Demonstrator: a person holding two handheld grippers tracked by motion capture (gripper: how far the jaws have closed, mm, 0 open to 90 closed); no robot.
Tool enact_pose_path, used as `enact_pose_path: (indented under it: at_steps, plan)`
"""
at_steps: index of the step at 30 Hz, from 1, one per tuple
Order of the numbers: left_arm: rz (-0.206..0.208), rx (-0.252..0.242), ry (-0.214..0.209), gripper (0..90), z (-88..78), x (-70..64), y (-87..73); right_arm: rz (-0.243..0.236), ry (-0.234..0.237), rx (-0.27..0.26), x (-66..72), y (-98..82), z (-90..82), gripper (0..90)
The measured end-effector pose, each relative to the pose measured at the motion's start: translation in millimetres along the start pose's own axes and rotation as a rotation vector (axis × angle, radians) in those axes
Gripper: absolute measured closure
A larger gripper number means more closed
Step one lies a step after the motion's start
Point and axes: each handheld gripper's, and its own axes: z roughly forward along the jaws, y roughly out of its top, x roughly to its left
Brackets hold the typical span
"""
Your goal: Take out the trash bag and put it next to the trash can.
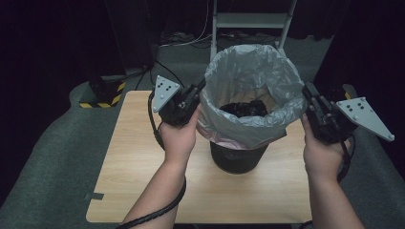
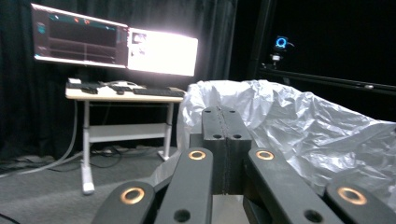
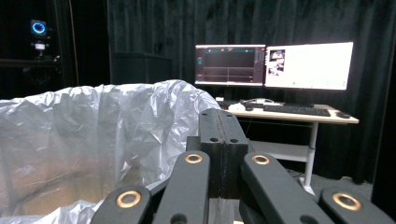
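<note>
1. High view: a dark bin (image 1: 237, 157) stands near the middle of the wooden table (image 1: 138, 181), and a grey plastic bag (image 1: 248, 81) lines it, its rim pulled up above the bin. The left gripper (image 1: 198, 88) is at the bag's left edge and the right gripper (image 1: 308, 90) at its right edge, so the bag lies between them, equally near to both hands. Both forearms reach forward from below, and the hands point slightly inward.
2. Left gripper view: the fingers (image 2: 225, 135) are pressed together; the bag film (image 2: 299, 121) rises just beside and behind them. I cannot tell if film is pinched.
3. Right gripper view: the fingers (image 3: 219, 135) are also together, with the bag wall (image 3: 93, 126) to their left. I judge the next move is lifting the rim evenly.
</note>
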Motion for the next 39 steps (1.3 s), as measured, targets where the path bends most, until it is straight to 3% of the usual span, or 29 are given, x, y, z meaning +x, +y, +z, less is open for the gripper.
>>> enact_pose_path:
  at_steps: [3,7,16,17,18,23,26,30,37,39]
  plan:
    - [-0.006,0.008,-0.012,90.0,-2.7,-0.3,-6.4,0.001,0.003,-0.009,5.1,-4.1,-2.4,90.0]
    - [-0.014,0.031,-0.02,90.0,-3.3,0.4,-14.8,0.004,0.063,0.017,22.7,-10.2,-1.1,90.0]
    - [-0.048,0.064,-0.031,90.0,-7.5,9.0,-25.1,-0.046,0.199,0.031,92.6,-5.2,9.1,90.0]
    - [-0.049,0.068,-0.033,90.0,-8.4,9.6,-25.8,-0.062,0.234,0.047,109.2,-5.9,12.6,90.0]
    - [-0.048,0.071,-0.034,90.0,-9.3,10.2,-26.6,-0.062,0.234,0.047,109.2,-5.9,12.6,90.0]
    - [-0.065,0.096,-0.067,90.0,-12.5,13.0,-31.2,-0.12,0.294,0.114,147.2,-20.9,24.2,90.0]
    - [-0.069,0.107,-0.083,90.0,-15.7,15.7,-34.0,-0.152,0.316,0.156,162.0,-32.3,28.3,90.0]
    - [-0.082,0.119,-0.105,90.0,-20.4,19.9,-37.8,-0.206,0.348,0.214,178.1,-53.0,30.5,90.0]
    - [-0.078,0.163,-0.134,89.7,-19.1,20.6,-46.6,-0.211,0.358,0.25,182.1,-67.0,34.7,90.0]
    - [-0.084,0.166,-0.131,82.9,-20.7,21.5,-48.3,-0.216,0.354,0.255,182.2,-69.9,35.8,90.0]
